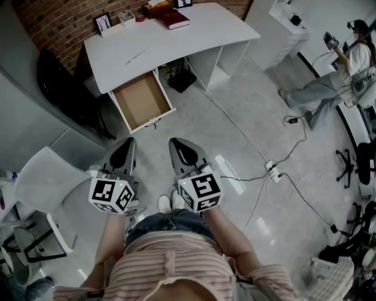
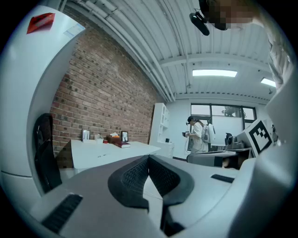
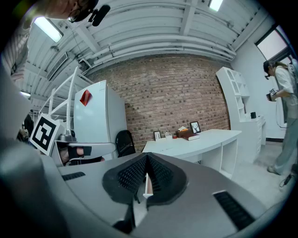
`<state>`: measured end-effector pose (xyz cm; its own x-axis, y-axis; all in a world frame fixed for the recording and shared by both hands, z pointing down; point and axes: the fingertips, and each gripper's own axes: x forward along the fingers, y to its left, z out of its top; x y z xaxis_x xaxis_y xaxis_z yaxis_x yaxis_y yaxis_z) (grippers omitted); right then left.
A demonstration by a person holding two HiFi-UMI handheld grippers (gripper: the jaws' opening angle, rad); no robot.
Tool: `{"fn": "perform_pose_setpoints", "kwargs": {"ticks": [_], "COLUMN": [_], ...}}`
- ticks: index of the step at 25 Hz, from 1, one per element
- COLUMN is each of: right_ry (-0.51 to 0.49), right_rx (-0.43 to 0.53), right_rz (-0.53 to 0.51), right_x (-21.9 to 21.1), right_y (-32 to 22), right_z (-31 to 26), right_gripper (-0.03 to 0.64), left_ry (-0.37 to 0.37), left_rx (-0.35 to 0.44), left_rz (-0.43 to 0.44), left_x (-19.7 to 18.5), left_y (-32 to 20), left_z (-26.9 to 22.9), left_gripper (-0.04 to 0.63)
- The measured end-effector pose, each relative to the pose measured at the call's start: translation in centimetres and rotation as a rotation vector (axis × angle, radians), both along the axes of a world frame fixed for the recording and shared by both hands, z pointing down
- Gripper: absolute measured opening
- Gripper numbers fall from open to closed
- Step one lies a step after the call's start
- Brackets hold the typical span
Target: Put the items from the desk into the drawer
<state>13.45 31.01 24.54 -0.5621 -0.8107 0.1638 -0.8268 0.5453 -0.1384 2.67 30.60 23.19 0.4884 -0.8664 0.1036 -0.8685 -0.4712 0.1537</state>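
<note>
Striped shirt [image 1: 176, 273] fills the bottom of the head view, and just ahead of it the left gripper [image 1: 124, 151] and right gripper [image 1: 183, 151] are held side by side, pointing at the desk [image 1: 194, 44]. Both have their fingers pressed together at the tips, and each gripper's own view shows nothing between them, so they're empty-handed.

By the look of it, the job hasn't started. The drawer [image 1: 141, 100] is pulled out under the desk's left end, its brown bottom bare. Everything to be stowed sits along the desk's far edge by the brick wall: a red book [image 1: 173, 20], a tissue box [image 1: 157, 9], a picture frame [image 1: 103, 22] and some small bits I can't make out.

Room to move looks good, with open floor between the person and the drawer. On the right a cable [image 1: 235, 126] crosses the floor to a power strip [image 1: 271, 170]. A white chair [image 1: 47, 182] stands close on the left, and reaching the items means going across the whole desktop.
</note>
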Motion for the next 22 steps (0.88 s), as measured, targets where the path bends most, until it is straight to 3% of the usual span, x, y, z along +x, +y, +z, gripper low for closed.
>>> {"fn": "perform_pose_setpoints", "kwargs": {"ticks": [7,16,22], "right_ry": [0.017,-0.037,-0.021], "right_rx": [-0.01,-0.049,-0.042], "right_rz": [-0.003,0.011,0.034], "right_x": [0.7,1.6,3.8], "right_y": [-0.4,-1.1,-2.9], "right_z": [0.4,1.6,1.5], "right_gripper": [0.015,0.017,0.017], "left_ry": [0.006,0.003,0.0], "left_rx": [-0.01,-0.037,-0.003], "left_rz": [-0.021,-0.044,-0.066], "left_x": [0.0,0.0,1.1], "left_y": [-0.1,-0.9,-2.0], "left_z": [0.6,1.4,0.2], "left_gripper": [0.011,0.011,0.011]}}
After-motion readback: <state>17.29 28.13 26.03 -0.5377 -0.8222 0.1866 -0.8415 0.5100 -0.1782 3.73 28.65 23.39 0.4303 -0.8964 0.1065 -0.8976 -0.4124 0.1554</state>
